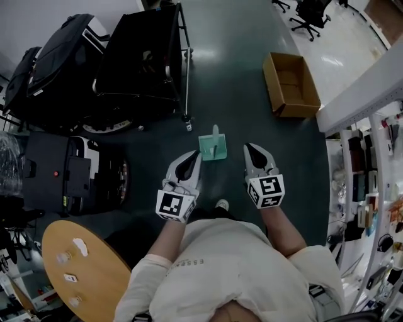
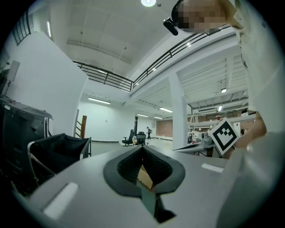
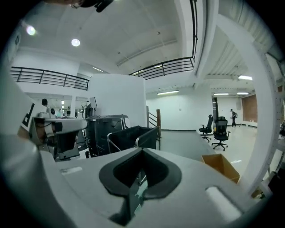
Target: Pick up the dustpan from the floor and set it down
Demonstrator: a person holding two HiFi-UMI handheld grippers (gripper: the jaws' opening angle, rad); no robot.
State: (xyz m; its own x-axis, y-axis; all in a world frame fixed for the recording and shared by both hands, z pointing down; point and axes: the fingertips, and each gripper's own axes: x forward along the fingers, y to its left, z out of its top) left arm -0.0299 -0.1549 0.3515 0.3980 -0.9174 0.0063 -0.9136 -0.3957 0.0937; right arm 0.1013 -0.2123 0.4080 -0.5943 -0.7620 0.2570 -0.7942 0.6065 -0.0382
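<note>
Left gripper [image 1: 192,160] and right gripper [image 1: 250,149]: both clenching shut on nothing, hovering side by side over the floor [image 1: 234,60]. Lying flat down there, ahead of and between the 2 sets of tips, touching neither: the green dustpan [image 1: 213,148]. Sitting well beyond, rightward: a box [image 1: 291,85].

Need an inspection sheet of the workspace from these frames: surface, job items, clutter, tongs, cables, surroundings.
Surface: dark, glossy floor.
Job's things: green dustpan lies on the floor, just ahead of both tongs, held by neither.
Clutter: open cardboard box; black fabric cart; round wooden table with small bits on it.
Tongs: left tongs shut, empty; right tongs shut, empty.
Cables: nothing seen.
Surroundings: office chairs far off; shelving at the right; black bags at the left.
</note>
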